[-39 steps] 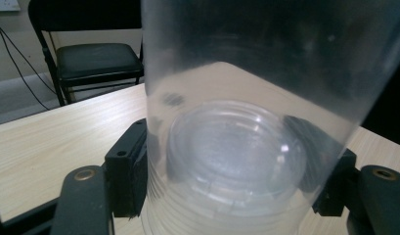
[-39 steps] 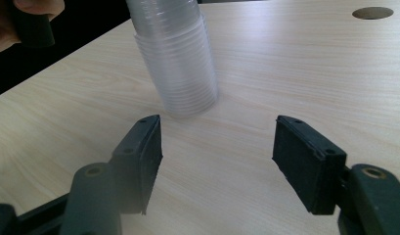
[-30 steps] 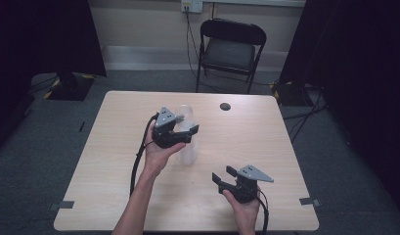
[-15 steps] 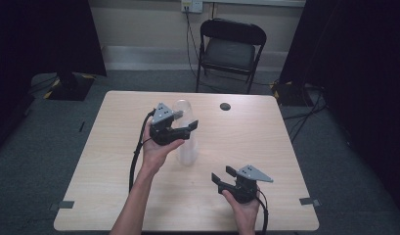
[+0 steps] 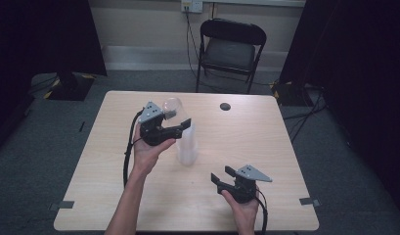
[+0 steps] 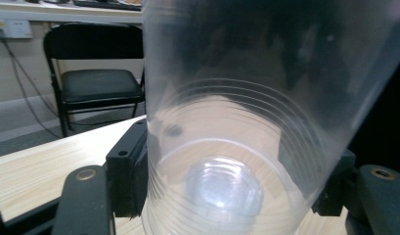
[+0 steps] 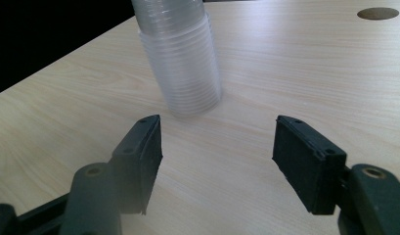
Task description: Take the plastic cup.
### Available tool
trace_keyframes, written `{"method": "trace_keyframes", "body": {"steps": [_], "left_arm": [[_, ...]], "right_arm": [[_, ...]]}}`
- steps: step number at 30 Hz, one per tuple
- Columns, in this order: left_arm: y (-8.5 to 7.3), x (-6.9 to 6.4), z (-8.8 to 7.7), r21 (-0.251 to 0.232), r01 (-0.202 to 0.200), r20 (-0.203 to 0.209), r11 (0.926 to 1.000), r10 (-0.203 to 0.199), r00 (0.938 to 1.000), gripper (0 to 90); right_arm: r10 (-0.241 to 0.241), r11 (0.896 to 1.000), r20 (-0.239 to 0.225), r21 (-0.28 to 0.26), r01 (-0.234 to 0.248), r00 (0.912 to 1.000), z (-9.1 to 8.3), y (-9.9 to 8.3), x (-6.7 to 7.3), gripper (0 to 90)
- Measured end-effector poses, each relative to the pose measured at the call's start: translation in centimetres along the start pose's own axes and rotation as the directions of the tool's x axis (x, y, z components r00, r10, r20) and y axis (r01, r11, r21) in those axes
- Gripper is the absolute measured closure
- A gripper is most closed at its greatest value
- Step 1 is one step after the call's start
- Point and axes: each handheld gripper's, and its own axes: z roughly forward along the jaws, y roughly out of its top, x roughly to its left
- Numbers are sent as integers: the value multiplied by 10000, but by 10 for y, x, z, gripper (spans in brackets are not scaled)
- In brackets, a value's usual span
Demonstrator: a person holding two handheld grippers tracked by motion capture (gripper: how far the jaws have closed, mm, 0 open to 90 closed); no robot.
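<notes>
Your left gripper (image 5: pixel 180 128) pinches the top clear cup (image 5: pixel 172 108) at the frame's centre, lifted partly off the stack of cups (image 5: pixel 187 147) on the counter (image 5: pixel 266 142) — separating is not finished — while your right gripper (image 5: pixel 223 175), lower right, waits with fingers spread, empty.
</notes>
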Motion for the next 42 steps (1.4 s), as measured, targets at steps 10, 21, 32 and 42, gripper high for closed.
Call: {"method": "trace_keyframes", "body": {"steps": [10, 21, 32, 42], "left_arm": [[-1, 2, -22, -182, 144, 242, 9997, -139, 9996, 320], [-17, -1, -43, -201, 821, 781, 9964, -803, 9937, 322], [-38, -7, -54, 89, 1249, 995, 9921, -1252, 9871, 324], [-63, -14, -50, 759, 1591, 907, 9843, -1657, 9820, 330]], "right_arm": [[-25, 10000, -29, 37, 25, 10000, 1, 0, 1, 348], [-157, 9999, -8, 4, 157, 9999, 1, 1, 4, 352], [-487, 9987, -132, -182, 484, 9987, 4, 2, 12, 370], [-1024, 9945, -263, -244, 1018, 9944, 7, 1, 20, 417]]}}
